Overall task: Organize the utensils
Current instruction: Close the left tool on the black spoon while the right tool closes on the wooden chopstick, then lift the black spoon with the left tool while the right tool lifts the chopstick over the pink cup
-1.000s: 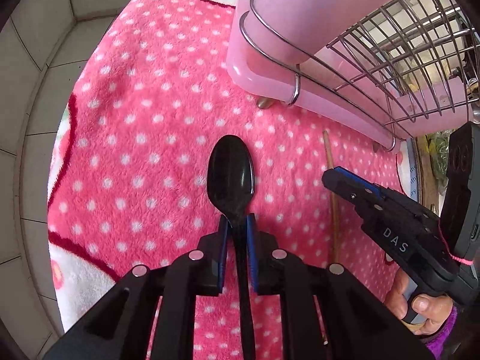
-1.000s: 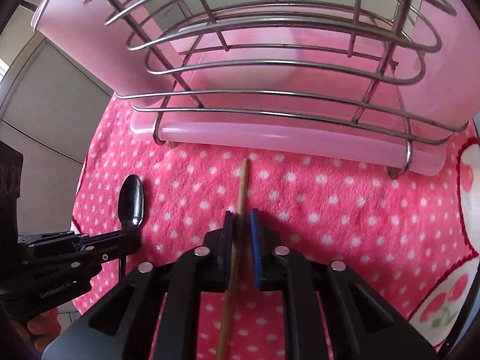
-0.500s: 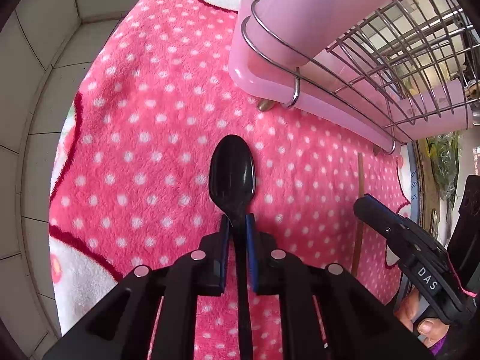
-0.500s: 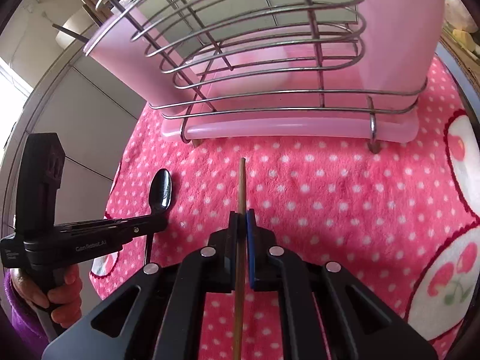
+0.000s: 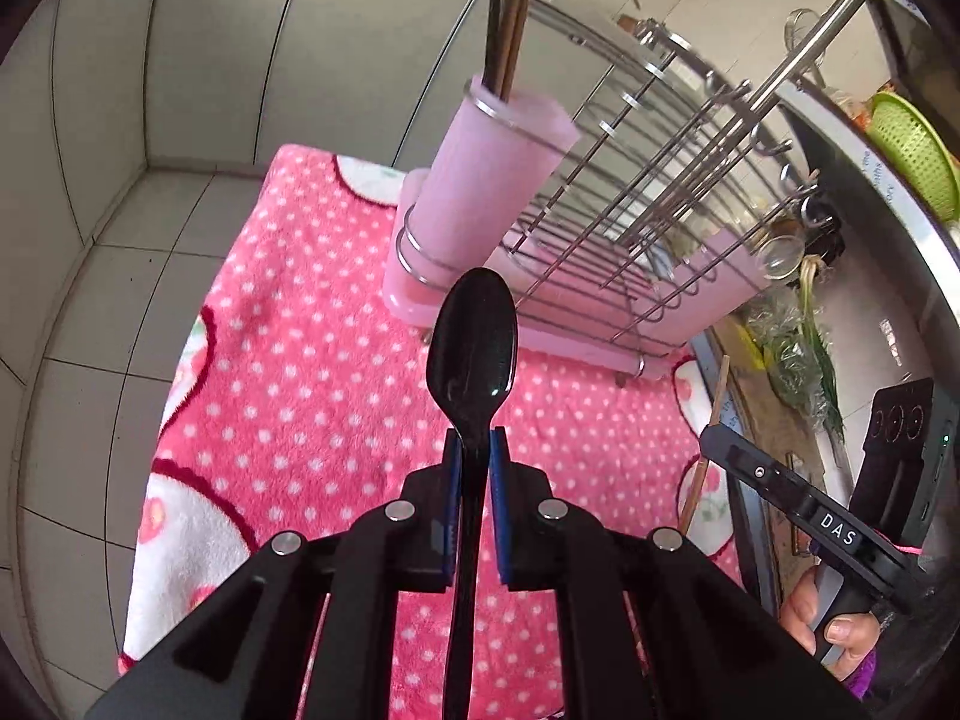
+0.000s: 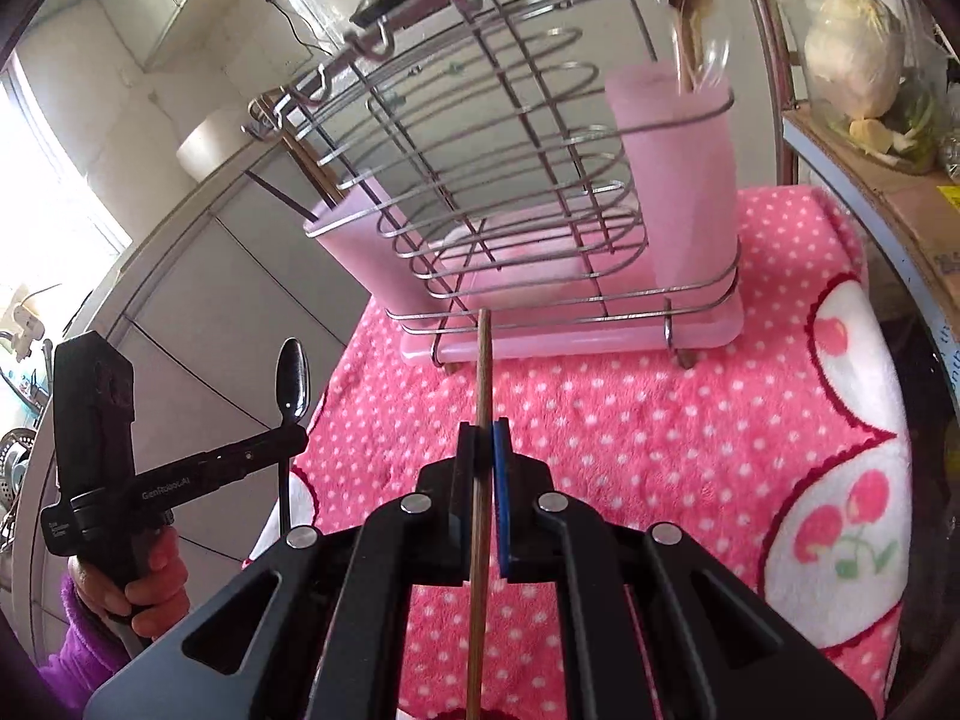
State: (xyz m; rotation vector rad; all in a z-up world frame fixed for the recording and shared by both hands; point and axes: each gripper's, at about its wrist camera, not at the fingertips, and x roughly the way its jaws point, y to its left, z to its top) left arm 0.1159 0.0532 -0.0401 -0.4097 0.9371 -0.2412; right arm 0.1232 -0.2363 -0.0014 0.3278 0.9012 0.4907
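Your left gripper [image 5: 474,462] pinches the black spoon [image 5: 473,348] by its neck. Your right gripper [image 6: 482,456] clamps the wooden chopstick [image 6: 483,420], facing the pink rack [image 6: 540,252].

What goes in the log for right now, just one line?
left gripper: shut on black plastic spoon | right gripper: shut on wooden chopstick | both lifted above pink dotted towel
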